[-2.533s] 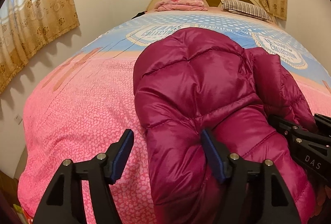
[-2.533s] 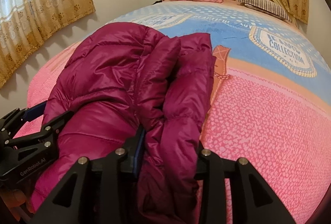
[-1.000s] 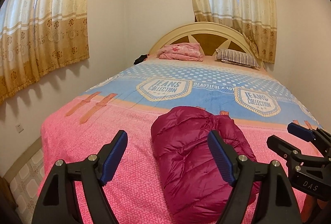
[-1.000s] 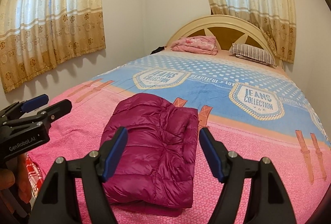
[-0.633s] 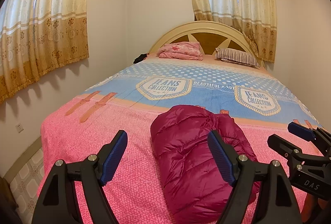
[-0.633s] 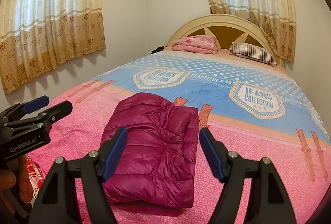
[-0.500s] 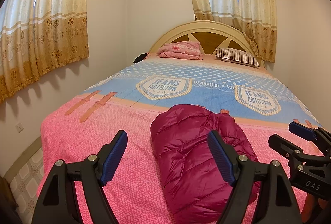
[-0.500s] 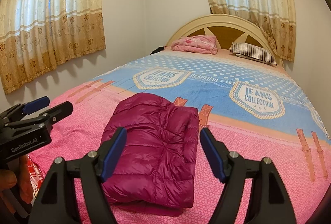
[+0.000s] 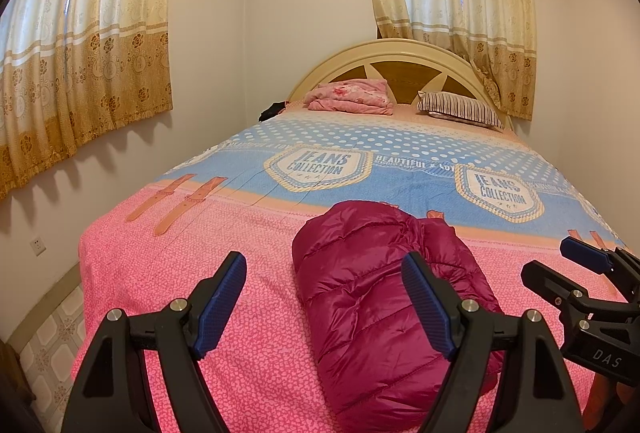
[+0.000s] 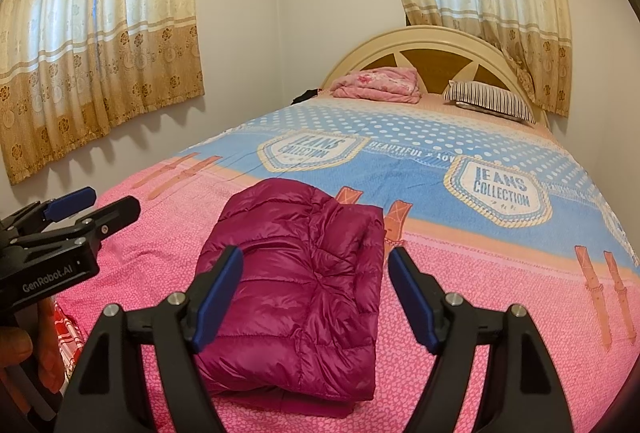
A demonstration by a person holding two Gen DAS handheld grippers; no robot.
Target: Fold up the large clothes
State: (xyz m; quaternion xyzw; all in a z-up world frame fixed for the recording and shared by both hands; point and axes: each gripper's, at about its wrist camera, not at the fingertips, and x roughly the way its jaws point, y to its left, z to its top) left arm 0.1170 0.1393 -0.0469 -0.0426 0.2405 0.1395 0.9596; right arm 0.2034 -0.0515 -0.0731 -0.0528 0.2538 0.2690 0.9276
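Obs: dark magenta quilted puffer jacket (image 10: 296, 281) lies folded into a compact, roughly rectangular bundle on the near, pink-patterned part of the pink-and-blue printed bedspread (image 9: 168, 273). It sits near the foot of the bed, well short of the folded pink blanket (image 9: 348, 95) and the striped pillow (image 9: 460, 109) at the far headboard.

Handling, judged: shiny nylon shell, padded fill. Expect it light, soft and springy, with a slick surface; layers will likely slide over each other and puff back up once let go. Not fragile. Best hold looks like a pinch through all layers at a near corner or along the stacked edge on the right, where the layers meet, rather than on the rounded top, which would only squash.

Claws: left gripper (image 9: 324, 301) has its jaws spread wide, nothing between them; the bundle lies beyond and to the right, partly behind the right-hand finger. Right gripper (image 10: 316, 293) is equally spread and empty; the bundle lies ahead and below, framed between its fingers, apart from the pads. Neither touches the jacket.

Status, judged: fold appears complete.
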